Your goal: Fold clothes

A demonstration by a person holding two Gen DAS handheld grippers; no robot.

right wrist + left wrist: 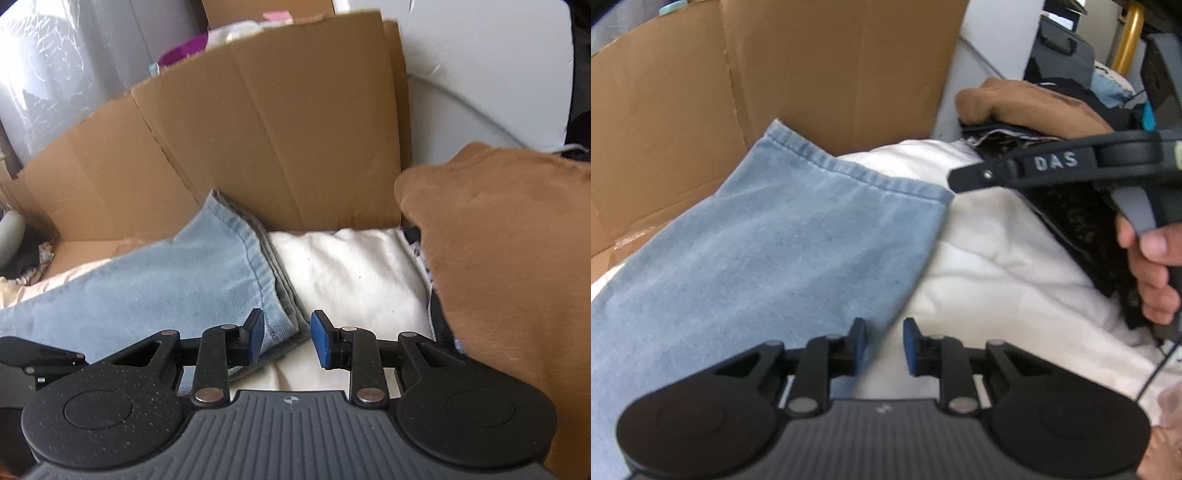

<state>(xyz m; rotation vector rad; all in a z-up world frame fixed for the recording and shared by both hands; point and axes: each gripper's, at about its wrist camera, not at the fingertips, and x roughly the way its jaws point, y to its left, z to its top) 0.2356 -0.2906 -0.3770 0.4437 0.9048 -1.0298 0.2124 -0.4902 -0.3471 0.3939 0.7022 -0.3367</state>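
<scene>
Between the right gripper's (286, 341) parted jaws, jeans hem (284, 325)

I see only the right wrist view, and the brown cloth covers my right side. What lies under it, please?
Observer: Under the brown cloth is a stack of dark clothes; one has a speckled pattern.
Operator: Is the left gripper holding anything?
Observer: No. The left gripper is open and empty, over the side edge of the jeans.
Operator: Where is my gripper seen from there?
Observer: The right gripper points at the hem corner of the jeans, and a hand holds its handle.
</scene>
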